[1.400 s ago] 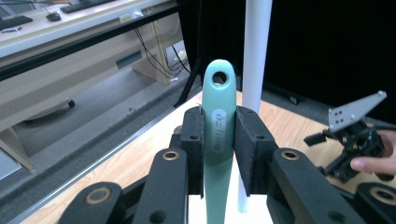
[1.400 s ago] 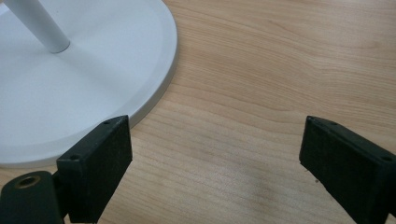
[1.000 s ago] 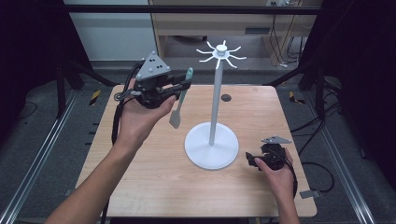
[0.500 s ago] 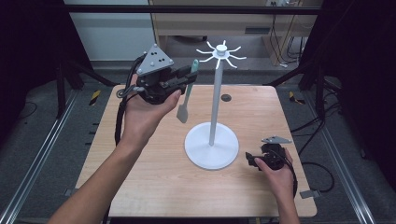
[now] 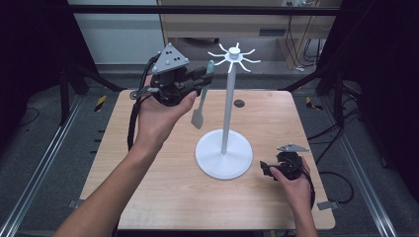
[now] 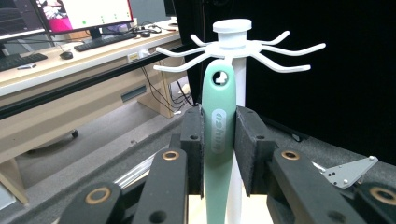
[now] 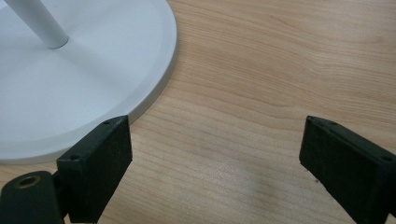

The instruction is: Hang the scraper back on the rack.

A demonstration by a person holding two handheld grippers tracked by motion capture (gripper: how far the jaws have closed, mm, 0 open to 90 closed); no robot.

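A white hook stand (image 5: 228,106) rises from a round base (image 5: 223,160) in the middle of the wooden table (image 5: 163,192). Its ring of hooks (image 5: 234,53) is at the top. My left gripper (image 5: 203,79) is held high, left of the hooks, shut on the handle of a mint-green spatula (image 5: 198,111) that hangs blade down. In the left gripper view, the spatula handle (image 6: 218,135) stands upright between the pads (image 6: 249,140), and its hanging hole is just below the hooks (image 6: 261,51). My right gripper (image 5: 267,170) rests on the table right of the base. Its jaws are wide open (image 7: 215,163) beside the base rim (image 7: 154,88).
A small dark round hole (image 5: 239,103) marks the table behind the stand. Metal rails run along both sides of the table. Desks with monitors (image 6: 79,14) stand beyond the table.
My left gripper has carried the spatula right and a little up, closer to the hook ring. The right gripper has not moved.
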